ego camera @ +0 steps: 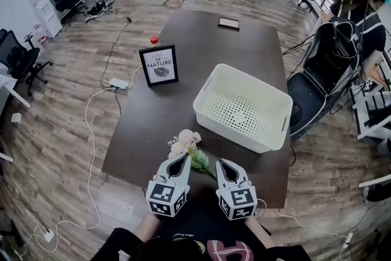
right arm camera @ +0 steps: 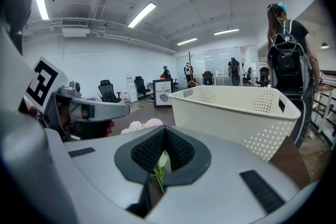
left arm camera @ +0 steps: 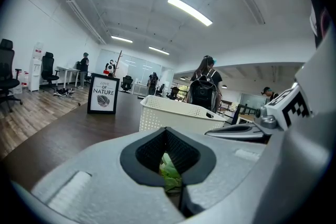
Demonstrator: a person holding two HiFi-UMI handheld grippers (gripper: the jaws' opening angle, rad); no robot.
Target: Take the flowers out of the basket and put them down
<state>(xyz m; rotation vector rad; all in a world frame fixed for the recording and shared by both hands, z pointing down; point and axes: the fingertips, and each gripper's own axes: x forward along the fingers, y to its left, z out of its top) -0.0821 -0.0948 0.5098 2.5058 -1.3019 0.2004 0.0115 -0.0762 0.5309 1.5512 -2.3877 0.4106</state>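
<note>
Dark table [ego camera: 183, 40] bears basket [ego camera: 211, 116], framed sign [ego camera: 159, 65], flowers [ego camera: 185, 143], perhaps a phone [ego camera: 228, 23].

**Ana:** What is the table [ego camera: 183, 46] made of?

**Ben:** Dark brown wood. It is smooth and mostly dull, with a soft shine.

**Ana:** And the basket [ego camera: 229, 129]?

**Ben:** White plastic. It is smooth and full of little holes.

**Ana:** The flowers [ego camera: 185, 143] look soft.

**Ben:** Yes. The pale petals look like cloth, but I can't tell for sure.

**Ana:** What about the left gripper [ego camera: 182, 159] and the right gripper [ego camera: 224, 164]?

**Ben:** Grey plastic, dull and not shiny. The pads [left arm camera: 149, 152] are black and bumpy, like rubber.

**Ana:** The floor [ego camera: 61, 113]?

**Ben:** Wood planks, streaky brown and grey. The framed sign [ego camera: 159, 65] looks like white paper in a black frame.
</note>
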